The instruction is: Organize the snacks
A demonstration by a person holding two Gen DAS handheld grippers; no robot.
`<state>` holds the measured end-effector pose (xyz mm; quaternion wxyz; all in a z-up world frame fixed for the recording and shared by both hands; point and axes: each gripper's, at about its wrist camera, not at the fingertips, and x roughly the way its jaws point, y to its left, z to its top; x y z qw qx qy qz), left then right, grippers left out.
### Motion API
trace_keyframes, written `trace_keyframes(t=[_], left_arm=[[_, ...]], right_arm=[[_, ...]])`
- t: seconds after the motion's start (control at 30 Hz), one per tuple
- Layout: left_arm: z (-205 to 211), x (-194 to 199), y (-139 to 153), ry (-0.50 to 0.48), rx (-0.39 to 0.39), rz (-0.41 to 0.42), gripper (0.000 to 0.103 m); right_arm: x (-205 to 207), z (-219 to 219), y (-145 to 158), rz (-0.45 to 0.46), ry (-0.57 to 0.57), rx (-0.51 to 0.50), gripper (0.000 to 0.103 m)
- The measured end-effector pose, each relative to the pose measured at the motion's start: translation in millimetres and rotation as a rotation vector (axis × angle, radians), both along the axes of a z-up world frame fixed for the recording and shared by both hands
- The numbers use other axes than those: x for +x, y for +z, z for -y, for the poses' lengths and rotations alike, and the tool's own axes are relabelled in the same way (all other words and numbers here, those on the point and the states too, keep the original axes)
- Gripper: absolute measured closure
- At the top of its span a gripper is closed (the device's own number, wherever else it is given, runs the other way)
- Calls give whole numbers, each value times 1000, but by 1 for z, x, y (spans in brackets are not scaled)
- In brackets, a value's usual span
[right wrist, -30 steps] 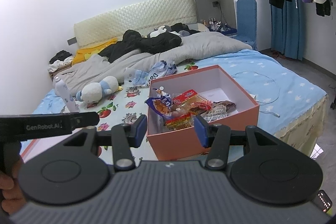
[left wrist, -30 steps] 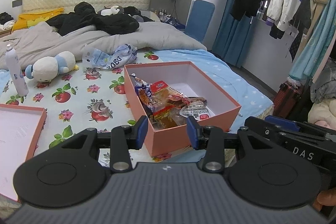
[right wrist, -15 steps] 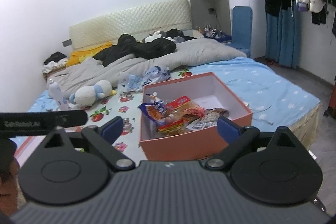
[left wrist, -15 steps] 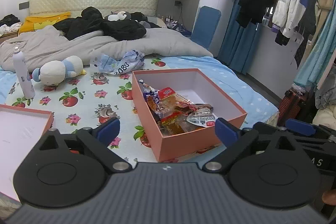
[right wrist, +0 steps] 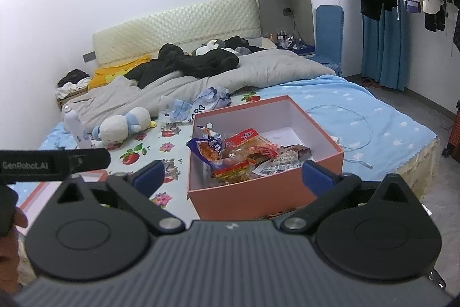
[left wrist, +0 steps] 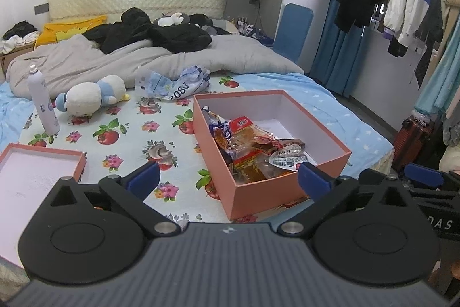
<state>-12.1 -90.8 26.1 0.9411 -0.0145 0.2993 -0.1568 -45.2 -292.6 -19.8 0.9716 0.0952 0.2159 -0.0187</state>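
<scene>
Two tools in view, both spread wide with nothing between the fingers. We note the left tool [left wrist: 228, 177] hanging above the near edge of the bed [left wrist: 138, 134], its blue fingertips [left wrist: 143, 177] flanking the near end of the pink box [left wrist: 264, 189] in the picture, not touching it. The right tool [right wrist: 234, 176] likewise hangs clear of the same pink box [right wrist: 244, 197], fingers apart to about the box's width.

We record the snacks [left wrist: 253, 146] piled inside the box, against its left and near walls; the far right part of the box floor shows white. Wrappers are red, orange, blue and clear; labels too small to read.

The box lid [left wrist: 31, 180] lies open side up on the bed, left of the box and well apart from it. Farther back on the floral sheet: a white spray bottle [left wrist: 41, 105] standing upright, a plush toy [left wrist: 92, 98] on its side just beside it, and a crumpled plastic bag [left wrist: 175, 81] near the grey duvet [left wrist: 201, 56].
</scene>
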Motion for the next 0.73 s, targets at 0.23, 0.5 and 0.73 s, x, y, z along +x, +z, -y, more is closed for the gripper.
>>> trace_keyframes(t=[0.23, 0.5, 0.73], left_arm=[[-2, 2, -1, 12, 11, -10, 0], [-2, -1, 3, 6, 17, 6, 0], [-2, -5, 5, -11, 8, 16, 0]], right_arm=[[0, -1, 0, 0, -9, -1, 0], [1, 0, 1, 6, -19, 0, 0], [2, 1, 2, 6, -25, 0, 0]])
